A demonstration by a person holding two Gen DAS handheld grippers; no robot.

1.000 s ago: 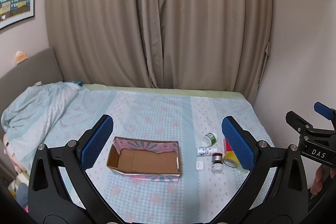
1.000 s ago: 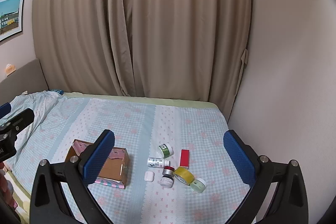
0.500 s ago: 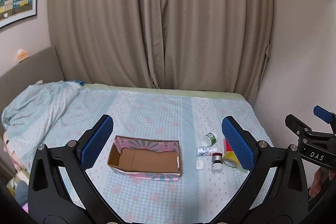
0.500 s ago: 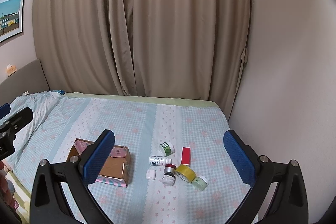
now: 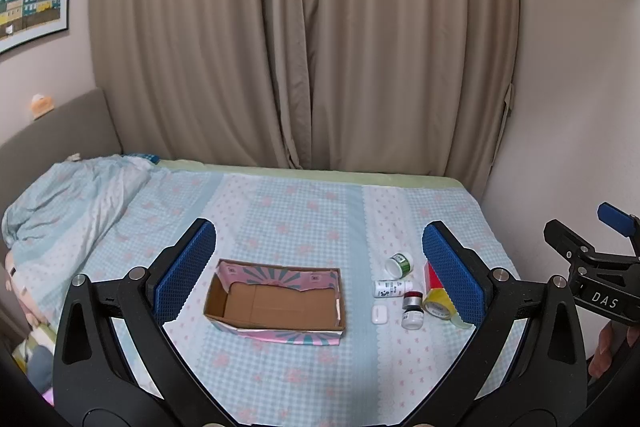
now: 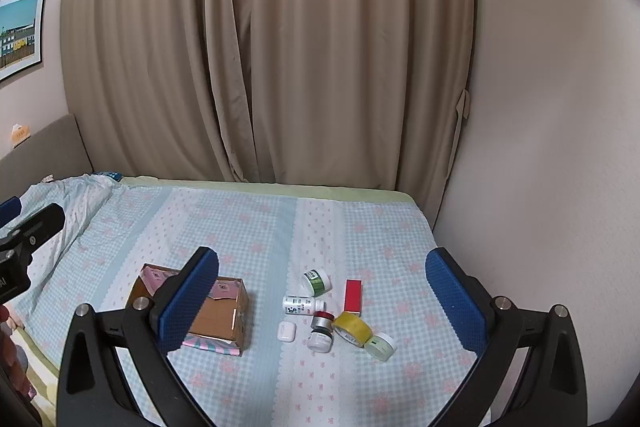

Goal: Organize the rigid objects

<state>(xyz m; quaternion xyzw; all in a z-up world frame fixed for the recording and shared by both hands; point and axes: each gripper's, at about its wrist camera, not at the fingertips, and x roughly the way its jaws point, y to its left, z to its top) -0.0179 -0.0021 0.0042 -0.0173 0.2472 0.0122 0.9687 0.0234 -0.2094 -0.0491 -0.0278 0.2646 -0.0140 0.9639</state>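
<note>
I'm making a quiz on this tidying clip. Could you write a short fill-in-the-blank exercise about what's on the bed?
1. The cardboard box on the bed holds ____ items.
2. The flat rectangular box beside the tape roll is ____ in colour.
3. Both the left gripper and the right gripper have their jaws ____.

Missing words: no; red; open

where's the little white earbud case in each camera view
Left wrist: the white earbud case lies low and right of centre on the bed, right of the cardboard box.
Right wrist: the case is low, just left of centre, right of the box.
Shared landmark: the lying white bottle just beyond it.
</note>
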